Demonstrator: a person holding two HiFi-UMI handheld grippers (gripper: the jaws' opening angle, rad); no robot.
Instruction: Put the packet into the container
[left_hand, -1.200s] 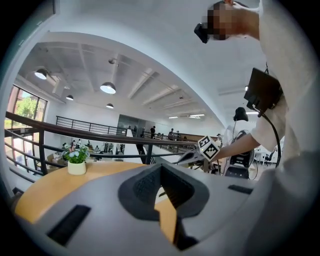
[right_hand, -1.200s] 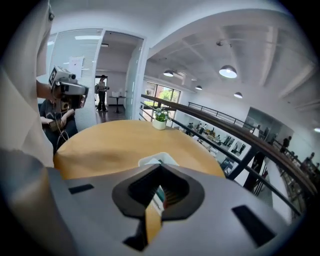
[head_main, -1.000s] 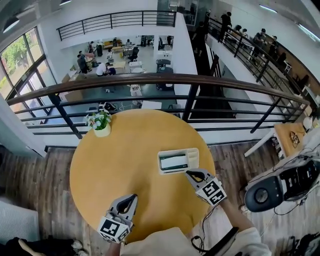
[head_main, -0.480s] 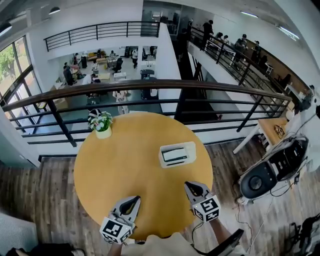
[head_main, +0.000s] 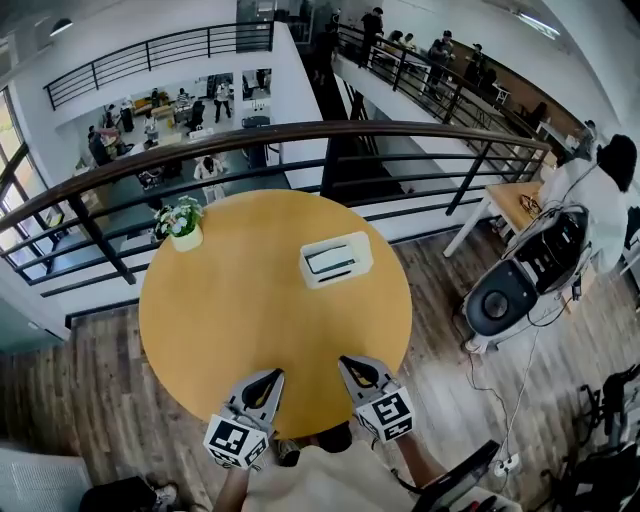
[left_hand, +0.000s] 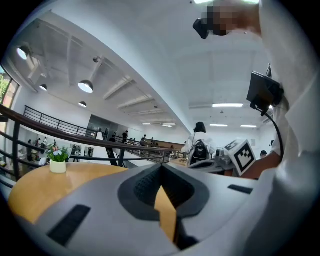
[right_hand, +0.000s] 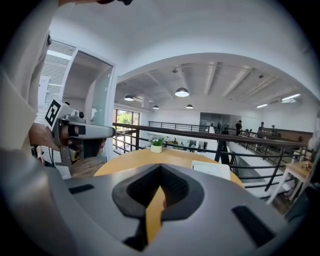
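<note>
My right gripper (head_main: 351, 363) now sits pulled well back from the container (head_main: 363, 250), beside my left gripper (head_main: 269, 379), both pinched closed and empty, so the packet (head_main: 330, 262) inside looks delivered.

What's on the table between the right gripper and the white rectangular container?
Nothing. In the head view, only bare round yellow tabletop lies between the right gripper and the white rectangular container.

Broad bare table (head_main: 230, 310) open from its near edge to the white container (head_main: 336, 260) right of centre, flower pot (head_main: 181, 230) alone near the far left rim, well apart, dark railing (head_main: 300, 129) curving close behind the table
</note>
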